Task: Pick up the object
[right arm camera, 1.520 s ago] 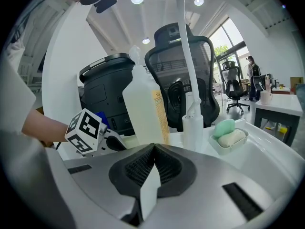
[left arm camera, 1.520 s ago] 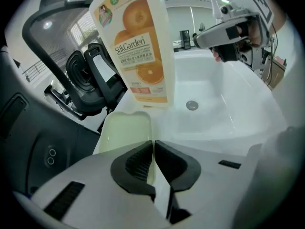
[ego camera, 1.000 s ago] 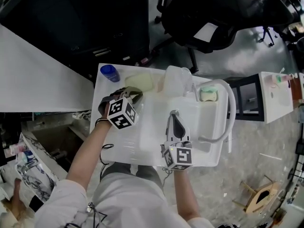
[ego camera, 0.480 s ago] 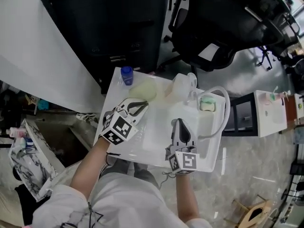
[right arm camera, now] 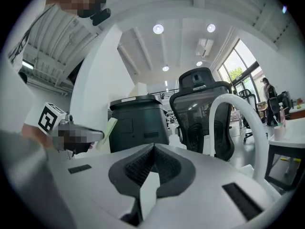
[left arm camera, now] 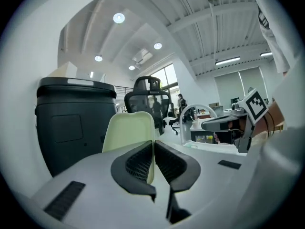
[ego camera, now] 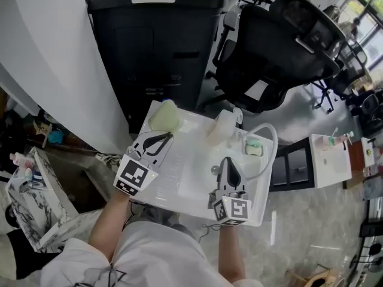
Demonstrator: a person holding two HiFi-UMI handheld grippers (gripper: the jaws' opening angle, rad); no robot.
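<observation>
A flat pale green sponge-like pad [ego camera: 164, 117] [left arm camera: 128, 130] stands upright, pinched at its lower edge by my left gripper [ego camera: 163, 137] [left arm camera: 152, 144], which is shut on it at the far left of the white sink unit [ego camera: 179, 187]. The pad is raised above the counter in the left gripper view. My right gripper [ego camera: 230, 161] [right arm camera: 153, 148] hovers over the sink's middle, jaws pressed together with nothing between them. In the right gripper view the left gripper and the pad [right arm camera: 110, 128] show at the left.
A white arched faucet [ego camera: 273, 145] [right arm camera: 248, 123] rises at the right, beside a dish with green soap [ego camera: 253, 146]. A clear container [ego camera: 222, 127] stands at the back. A black bin [ego camera: 161, 46] and a black office chair [ego camera: 281, 52] lie beyond the sink.
The left gripper has lifted the pale green pad off the counter, and it now covers the blue cap seen earlier. The right gripper stays shut over the sink. The head camera tilted up.
</observation>
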